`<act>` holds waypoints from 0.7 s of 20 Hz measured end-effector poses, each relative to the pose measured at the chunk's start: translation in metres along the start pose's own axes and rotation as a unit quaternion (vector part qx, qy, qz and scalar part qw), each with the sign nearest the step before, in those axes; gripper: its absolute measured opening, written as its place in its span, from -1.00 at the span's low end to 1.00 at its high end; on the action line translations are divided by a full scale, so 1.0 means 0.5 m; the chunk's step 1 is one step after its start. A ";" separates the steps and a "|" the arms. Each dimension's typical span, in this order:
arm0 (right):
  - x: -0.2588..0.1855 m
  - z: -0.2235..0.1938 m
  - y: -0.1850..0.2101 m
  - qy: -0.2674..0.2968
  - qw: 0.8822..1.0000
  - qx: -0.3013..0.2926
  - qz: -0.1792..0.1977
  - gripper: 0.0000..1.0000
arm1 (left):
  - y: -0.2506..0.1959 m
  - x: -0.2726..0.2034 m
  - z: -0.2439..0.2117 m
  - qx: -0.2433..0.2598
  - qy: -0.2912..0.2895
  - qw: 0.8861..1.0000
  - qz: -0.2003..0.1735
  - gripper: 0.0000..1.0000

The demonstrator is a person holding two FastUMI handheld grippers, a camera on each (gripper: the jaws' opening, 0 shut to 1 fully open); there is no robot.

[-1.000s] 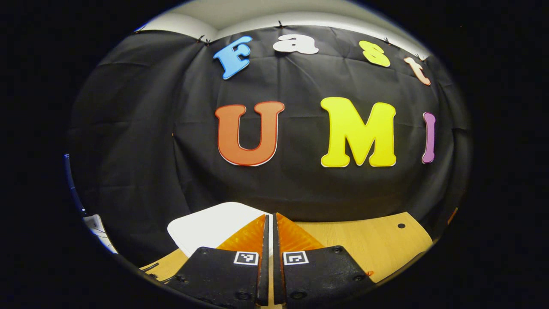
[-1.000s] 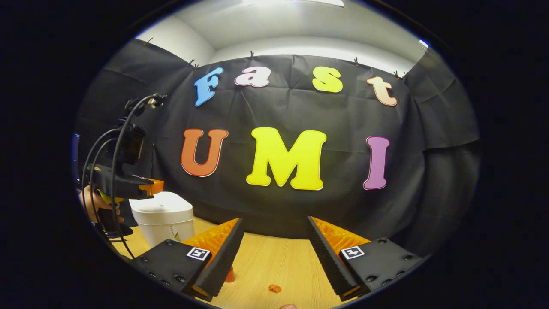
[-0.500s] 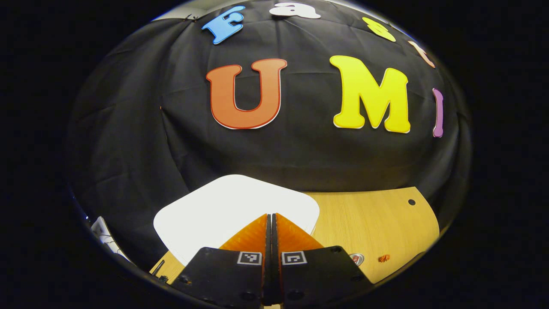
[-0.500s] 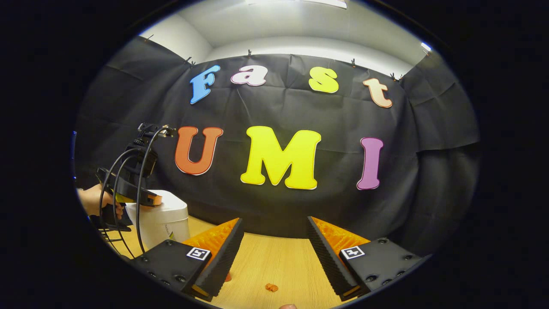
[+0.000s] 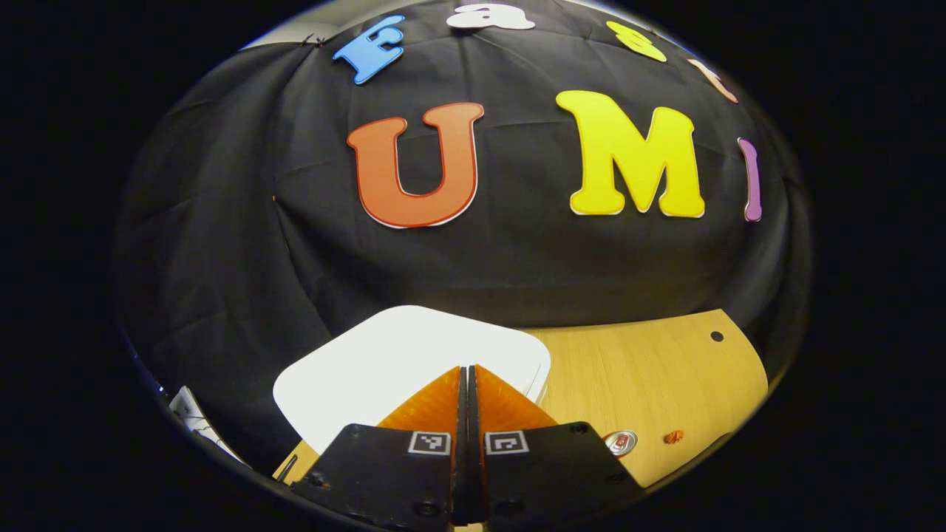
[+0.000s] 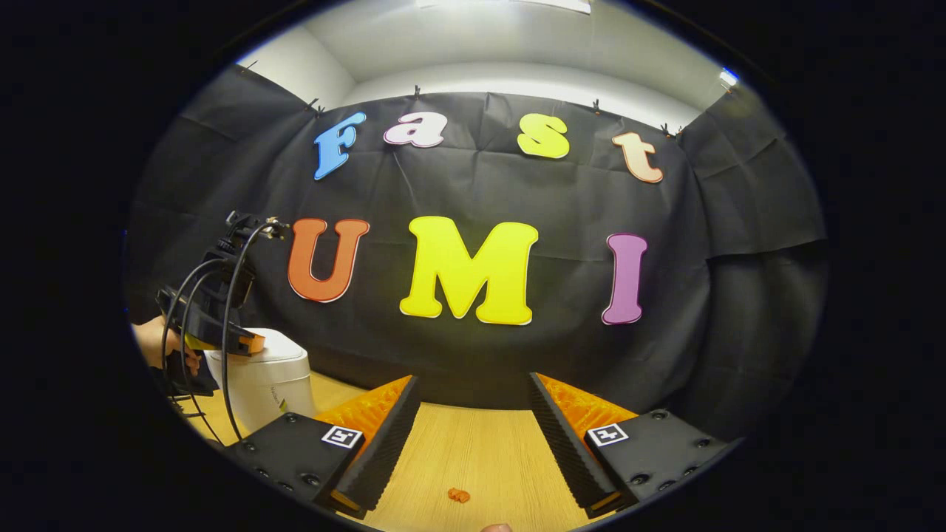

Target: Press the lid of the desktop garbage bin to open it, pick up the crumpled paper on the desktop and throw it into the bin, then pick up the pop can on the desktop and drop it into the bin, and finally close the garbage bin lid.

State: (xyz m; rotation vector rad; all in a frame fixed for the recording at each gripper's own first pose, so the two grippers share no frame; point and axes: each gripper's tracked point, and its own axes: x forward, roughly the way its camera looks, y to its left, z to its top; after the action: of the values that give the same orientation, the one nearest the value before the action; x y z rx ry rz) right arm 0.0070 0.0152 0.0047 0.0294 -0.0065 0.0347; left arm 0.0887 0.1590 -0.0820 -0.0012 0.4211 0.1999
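L gripper (image 5: 467, 369) has its fingers pressed together, nothing between them, tips over the white lid (image 5: 384, 362) of the garbage bin (image 6: 259, 380); in the right gripper view that gripper's nose sits right at the lid's near top edge, w/ the person's hand (image 6: 151, 341) behind it. Can't tell if the tips actually touch the lid or sit just above. Key relation: lid lies straight ahead of and under the closed tips, so the press looks like a short push down along the fingers' own axis. Lid appears flat and closed, so step 1 seems not yet done. Pop can (image 5: 621, 442) stands upright on the desk (image 5: 650, 369), to the R of the bin, top facing up; a small orange scrap (image 5: 672, 437) lies just beside it. R gripper (image 6: 473, 436) is spread wide, empty, over bare desk well apart from the bin, w/ the orange scrap below its gap. Crumpled paper: can't place it.
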 end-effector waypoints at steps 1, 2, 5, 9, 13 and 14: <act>0.001 0.000 -0.001 0.000 1.000 0.000 -0.001 0.89 | 0.003 -0.006 0.017 -0.002 -0.017 1.000 0.007 -0.94; 0.002 0.000 -0.003 0.000 1.000 -0.002 -0.001 0.89 | 0.012 -0.016 0.042 -0.002 -0.041 0.999 0.015 -0.94; 0.000 0.002 -0.004 -0.002 1.000 -0.009 -0.004 0.89 | 0.019 -0.060 0.123 0.008 -0.115 0.993 0.021 -0.94; 0.002 0.004 0.007 -0.004 1.000 -0.009 -0.001 0.89 | 0.006 -0.097 0.163 0.008 -0.161 0.987 0.007 -0.51; 0.003 0.008 0.015 -0.008 1.000 -0.013 0.003 0.89 | -0.010 -0.118 0.163 0.001 -0.166 0.986 -0.010 0.15; 0.001 0.006 0.016 -0.008 1.000 -0.013 0.003 0.89 | -0.009 -0.124 0.163 -0.004 -0.168 0.986 -0.010 0.28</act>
State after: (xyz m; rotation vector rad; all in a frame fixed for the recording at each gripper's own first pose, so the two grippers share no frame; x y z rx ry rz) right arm 0.0071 0.0228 0.0081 0.0027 -0.0232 0.0402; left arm 0.0672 0.1461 0.0176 0.0199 0.0840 0.1789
